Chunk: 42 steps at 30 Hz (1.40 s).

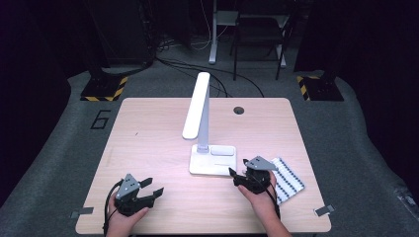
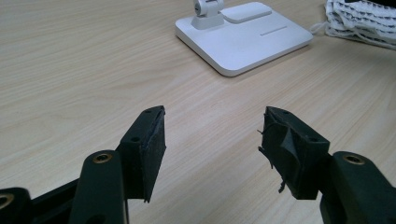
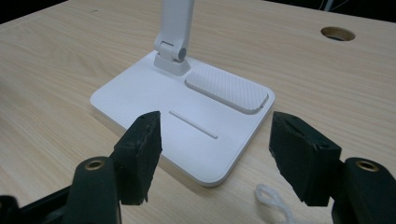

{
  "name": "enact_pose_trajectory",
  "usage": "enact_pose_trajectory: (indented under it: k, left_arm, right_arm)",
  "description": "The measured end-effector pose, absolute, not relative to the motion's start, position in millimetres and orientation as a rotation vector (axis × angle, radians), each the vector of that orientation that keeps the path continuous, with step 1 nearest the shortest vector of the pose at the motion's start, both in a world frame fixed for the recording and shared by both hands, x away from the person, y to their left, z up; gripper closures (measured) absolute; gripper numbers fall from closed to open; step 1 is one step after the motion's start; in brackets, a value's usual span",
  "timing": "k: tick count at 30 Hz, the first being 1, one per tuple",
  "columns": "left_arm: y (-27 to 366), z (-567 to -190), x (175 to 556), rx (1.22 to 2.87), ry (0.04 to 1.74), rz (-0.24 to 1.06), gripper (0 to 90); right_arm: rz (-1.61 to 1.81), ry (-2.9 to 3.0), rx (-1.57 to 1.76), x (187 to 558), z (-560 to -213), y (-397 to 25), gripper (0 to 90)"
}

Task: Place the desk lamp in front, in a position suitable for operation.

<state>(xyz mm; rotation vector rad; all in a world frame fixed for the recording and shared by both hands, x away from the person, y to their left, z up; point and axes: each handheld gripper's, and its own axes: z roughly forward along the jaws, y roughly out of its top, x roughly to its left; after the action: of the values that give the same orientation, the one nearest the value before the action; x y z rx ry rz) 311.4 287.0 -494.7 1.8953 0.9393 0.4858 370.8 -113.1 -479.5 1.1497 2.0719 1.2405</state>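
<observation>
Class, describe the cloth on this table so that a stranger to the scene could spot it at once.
Start at the white desk lamp standing mid-table. Just right of its base, beside the right gripper, lies the cloth: flat, white with rows of dark dots, the table's one soft thing.

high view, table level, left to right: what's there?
left gripper → white desk lamp base → right gripper → white dotted cloth

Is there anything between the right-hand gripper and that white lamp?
Nothing visible. The right gripper hovers with open jaws just before the near corner of the lamp's base. The cloth lies off to its right, not in the way.
</observation>
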Motion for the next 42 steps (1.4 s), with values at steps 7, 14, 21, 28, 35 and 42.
enact_pose_trajectory:
  k: [7,14,21,28,35,42]
  left_arm:
    - [280.8,-496.1,321.5,1.912,0.948,0.446,39.5]
    - [267.3,-491.9,338.8,1.908,0.956,0.434,38.2]
    - [246.2,-489.1,359.7,1.897,0.949,0.438,38.0]
    - [225.1,-494.8,379.2,1.923,0.942,0.377,39.4]
    - [209.3,-496.5,391.0,1.942,0.924,0.368,39.3]
    - [200.0,-499.9,400.3,1.944,0.928,0.363,38.5]
  right_arm:
    - [1.23,2.075,1.194,382.4,-484.9,-109.8,33.1]
    - [1.22,2.087,1.206,391.2,-491.1,-108.8,31.0]
    - [1.213,2.082,1.249,399.2,-498.5,-108.4,33.3]
    - [1.211,2.108,1.248,403.5,-503.8,-103.9,34.0]
    - [1.213,2.099,1.312,407.1,-506.7,-105.9,31.1]
    - [1.207,2.11,1.326,410.4,-511.0,-105.9,31.1]
